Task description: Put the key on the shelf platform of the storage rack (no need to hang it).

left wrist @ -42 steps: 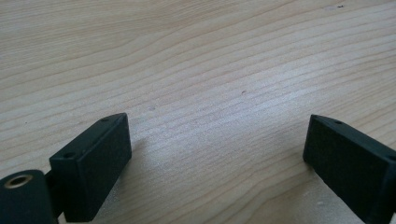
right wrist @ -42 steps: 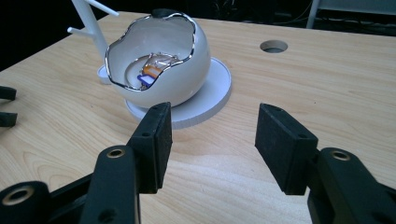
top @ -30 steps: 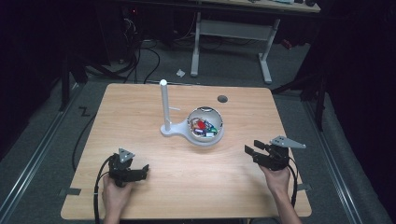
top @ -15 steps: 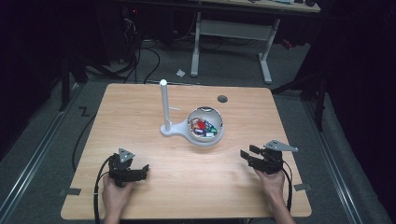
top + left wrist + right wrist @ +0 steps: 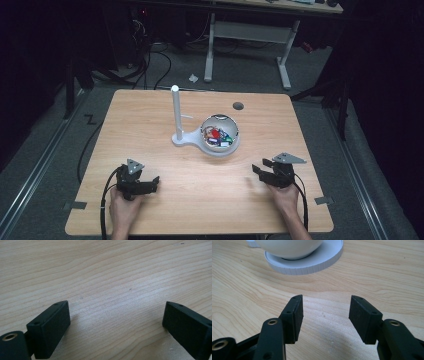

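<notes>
Your table (image 5: 150,120) carries the work near its middle: a white stand (image 5: 181,140) with an upright post (image 5: 176,112), and seated on its round base a white bowl (image 5: 220,136) holding small coloured pieces (image 5: 219,137), too small to tell apart. In the right gripper view the bowl (image 5: 287,247) sits on the ribbed base (image 5: 322,260) just ahead of you, well apart from the jaws.

Your right gripper (image 5: 261,170) rests low by the table's near right edge, jaws spread wide with nothing but bare wood between them; they have just been opening a little further. Your left gripper (image 5: 150,184) sits near the left edge, jaws likewise wide apart and empty (image 5: 116,317).

To reach the bowl's contents cleanly, I judge you should lift first, come in over the rim from above, and keep clear of the post. Steady the base with your left if it slides.
</notes>
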A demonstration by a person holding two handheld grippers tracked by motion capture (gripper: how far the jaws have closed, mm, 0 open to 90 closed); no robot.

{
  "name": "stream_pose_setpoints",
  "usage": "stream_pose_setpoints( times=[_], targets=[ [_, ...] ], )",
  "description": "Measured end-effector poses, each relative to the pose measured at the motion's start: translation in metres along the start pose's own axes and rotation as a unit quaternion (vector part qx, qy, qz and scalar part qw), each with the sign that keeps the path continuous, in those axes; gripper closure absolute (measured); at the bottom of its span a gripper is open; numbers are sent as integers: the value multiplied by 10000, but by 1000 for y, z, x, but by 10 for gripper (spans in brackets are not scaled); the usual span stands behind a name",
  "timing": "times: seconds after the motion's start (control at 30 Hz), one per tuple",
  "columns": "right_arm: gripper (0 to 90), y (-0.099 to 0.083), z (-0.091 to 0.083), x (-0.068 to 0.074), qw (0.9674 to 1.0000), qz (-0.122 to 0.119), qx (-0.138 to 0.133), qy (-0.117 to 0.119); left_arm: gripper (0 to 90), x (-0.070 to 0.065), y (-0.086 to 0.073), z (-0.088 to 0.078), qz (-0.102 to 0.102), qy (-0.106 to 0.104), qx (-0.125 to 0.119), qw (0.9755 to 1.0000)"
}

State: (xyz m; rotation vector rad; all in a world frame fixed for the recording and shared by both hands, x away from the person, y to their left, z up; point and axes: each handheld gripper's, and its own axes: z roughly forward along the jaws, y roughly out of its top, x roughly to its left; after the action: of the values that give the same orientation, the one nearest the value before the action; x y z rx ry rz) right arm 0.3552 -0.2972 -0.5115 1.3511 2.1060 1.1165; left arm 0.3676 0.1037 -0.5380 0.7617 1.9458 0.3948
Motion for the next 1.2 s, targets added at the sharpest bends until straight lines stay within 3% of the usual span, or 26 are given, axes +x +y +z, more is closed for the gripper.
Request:
stream_pose_setpoints(
  times=[0.4,0.57,1.2],
  targets=[
    [443,-5,11,0,9998,-26,183,-123,81,0,0,0,5,-1,0,10000],
    [438,-6,15,5,9994,-170,265,-157,81,0,0,0,3,1,-3,10000],
    [422,-6,24,10,9979,-326,486,-272,81,0,0,0,-22,7,-5,10000]
  ],
)
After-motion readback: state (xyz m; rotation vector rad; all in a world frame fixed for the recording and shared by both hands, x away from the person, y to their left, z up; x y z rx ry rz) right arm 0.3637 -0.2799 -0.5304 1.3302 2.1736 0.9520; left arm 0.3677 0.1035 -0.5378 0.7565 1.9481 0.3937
